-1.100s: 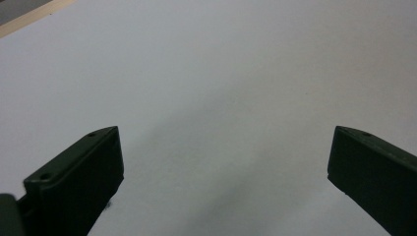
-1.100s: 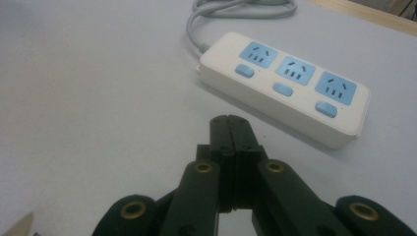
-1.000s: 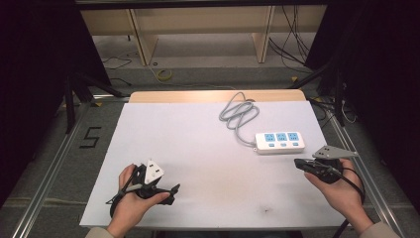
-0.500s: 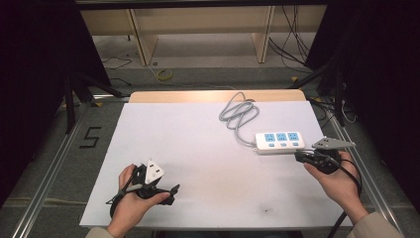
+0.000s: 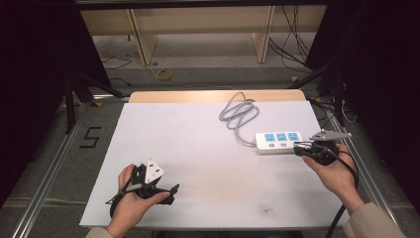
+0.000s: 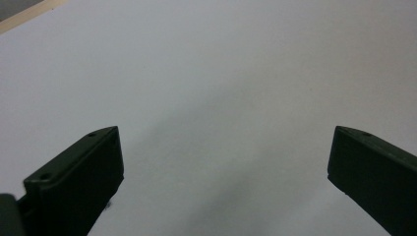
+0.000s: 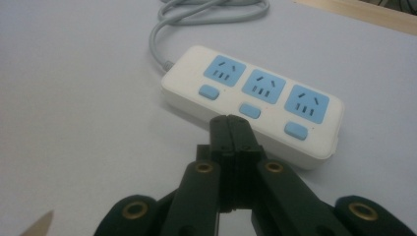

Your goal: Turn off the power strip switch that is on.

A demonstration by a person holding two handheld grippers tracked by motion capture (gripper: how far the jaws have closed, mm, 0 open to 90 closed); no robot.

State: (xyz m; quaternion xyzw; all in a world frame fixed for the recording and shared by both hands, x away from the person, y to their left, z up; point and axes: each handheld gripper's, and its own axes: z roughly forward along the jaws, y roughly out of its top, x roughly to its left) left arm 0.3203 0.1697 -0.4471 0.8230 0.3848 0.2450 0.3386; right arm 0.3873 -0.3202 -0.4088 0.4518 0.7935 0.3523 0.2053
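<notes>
A white power strip (image 5: 279, 142) with three blue sockets and blue buttons lies at the right of the white table (image 5: 198, 148); its grey cable (image 5: 237, 115) coils toward the far edge. My right gripper (image 5: 299, 148) is shut with nothing between its jaws, its tips just at the strip's right end. In the right gripper view the closed jaws (image 7: 230, 129) point at the strip's (image 7: 255, 98) near side below the middle button. My left gripper (image 5: 168, 192) rests near the front left of the table, jaws wide open (image 6: 223, 162) over bare table.
A wooden strip (image 5: 218, 95) borders the table's far edge. Metal rails (image 5: 59, 163) run along both sides. Behind the table stands a wooden shelf frame (image 5: 198, 29) with loose cables on the floor.
My right gripper has moved up and toward the power strip's right end. The left hand has stayed where it was.
</notes>
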